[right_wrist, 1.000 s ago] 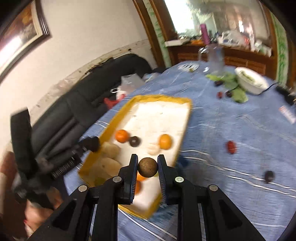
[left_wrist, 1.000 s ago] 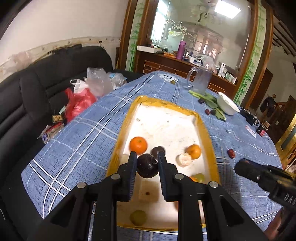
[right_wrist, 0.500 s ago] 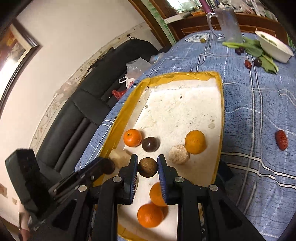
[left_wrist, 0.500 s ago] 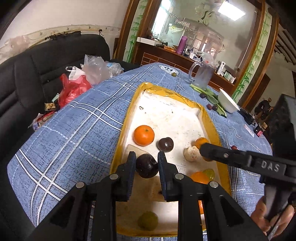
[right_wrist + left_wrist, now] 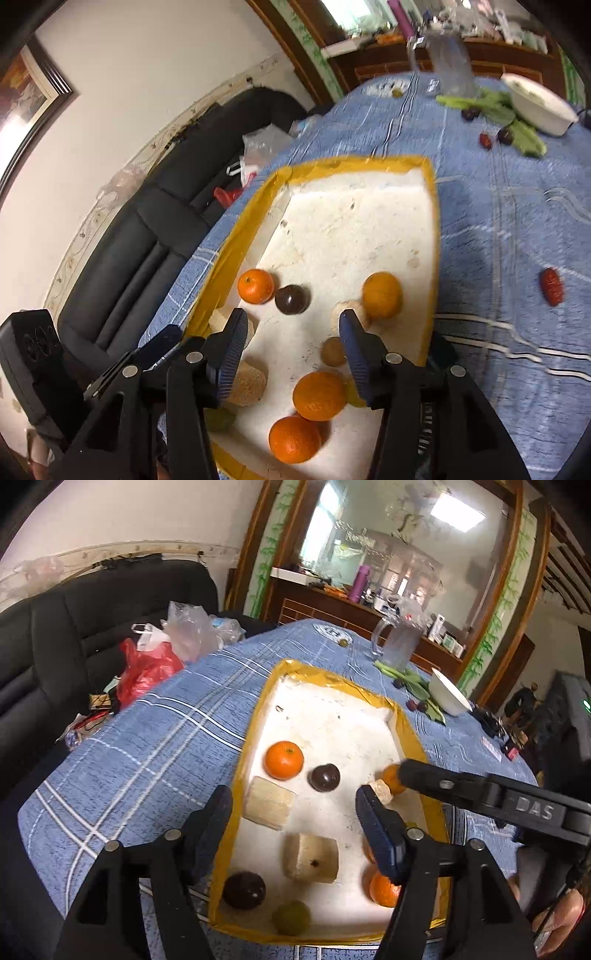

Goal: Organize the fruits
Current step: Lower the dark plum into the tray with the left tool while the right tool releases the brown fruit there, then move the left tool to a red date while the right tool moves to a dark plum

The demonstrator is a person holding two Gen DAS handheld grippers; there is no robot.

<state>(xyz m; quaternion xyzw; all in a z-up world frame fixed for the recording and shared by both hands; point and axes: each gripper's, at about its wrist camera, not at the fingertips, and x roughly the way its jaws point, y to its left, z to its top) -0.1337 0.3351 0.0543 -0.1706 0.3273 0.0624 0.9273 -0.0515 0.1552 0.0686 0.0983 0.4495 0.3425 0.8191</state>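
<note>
A yellow-rimmed white tray [image 5: 258, 716] [image 5: 430, 229] holds several fruits: oranges [image 5: 283, 759] [image 5: 256, 286], dark plums [image 5: 324, 776] [image 5: 291, 299], a green fruit [image 5: 291, 918] and pale chunks [image 5: 311, 857]. My left gripper [image 5: 293, 814] is open and empty above the tray's near end; a dark plum [image 5: 243, 890] lies in the tray corner below it. My right gripper [image 5: 293, 341] is open and empty over the tray; a small brown fruit [image 5: 333, 351] lies on the tray by its right finger. The right gripper's arm [image 5: 491, 801] crosses the left wrist view.
On the blue checked tablecloth [image 5: 155, 734] lie a red date [image 5: 551, 287], plums [image 5: 505, 136], green leaves [image 5: 517, 129], a white bowl [image 5: 539, 107] and a glass jug [image 5: 399, 642]. A black sofa [image 5: 48, 635] with plastic bags [image 5: 155, 661] stands left.
Both grippers opened. The left one let go of the dark plum, which now lies in the tray's near corner. The right one let go of the brown fruit onto the tray.
</note>
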